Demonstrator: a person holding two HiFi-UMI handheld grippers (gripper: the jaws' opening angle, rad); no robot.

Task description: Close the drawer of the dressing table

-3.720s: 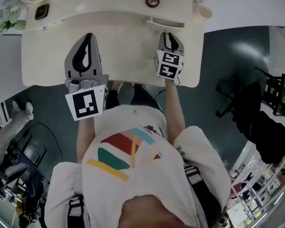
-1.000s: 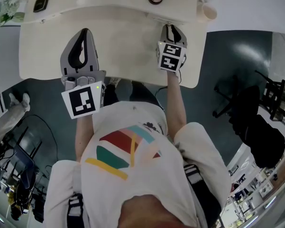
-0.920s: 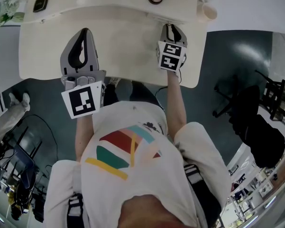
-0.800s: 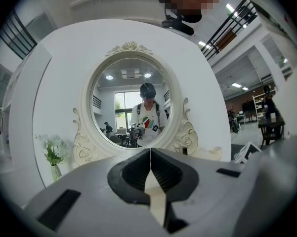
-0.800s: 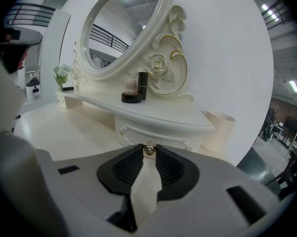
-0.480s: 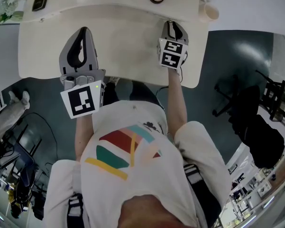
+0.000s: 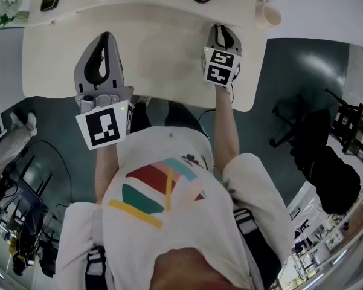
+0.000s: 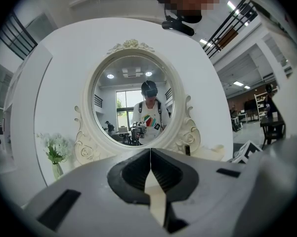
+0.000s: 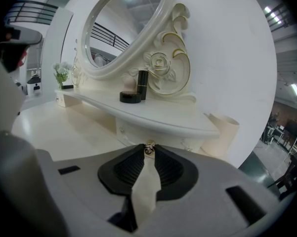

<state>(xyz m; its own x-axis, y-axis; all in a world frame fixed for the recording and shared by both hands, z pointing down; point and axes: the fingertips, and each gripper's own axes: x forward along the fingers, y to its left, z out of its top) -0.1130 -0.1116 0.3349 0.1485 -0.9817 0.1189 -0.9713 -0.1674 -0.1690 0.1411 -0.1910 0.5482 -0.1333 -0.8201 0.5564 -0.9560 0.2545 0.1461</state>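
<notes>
A few seconds ago the drawer [image 9: 133, 132] stuck out from under the shelf [image 9: 153, 115] of the dressing table [image 7: 157, 56]. Now its front sits back under the shelf edge, so I judge it closed, or all but closed. My right gripper [image 7: 218, 27] has followed it in. Its jaws have just been closing, and their tips pinch the little brass knob [image 9: 148, 149] between them. What remains, I think, is only to let go and draw back.

My right arm is stretched out across the tabletop, with the gripper tipped downward at the drawer front. My left gripper [image 7: 107, 37] hangs level over the left half of the top and faces the mirror [image 8: 131, 100]. Its jaws are pressed together on nothing.
</notes>
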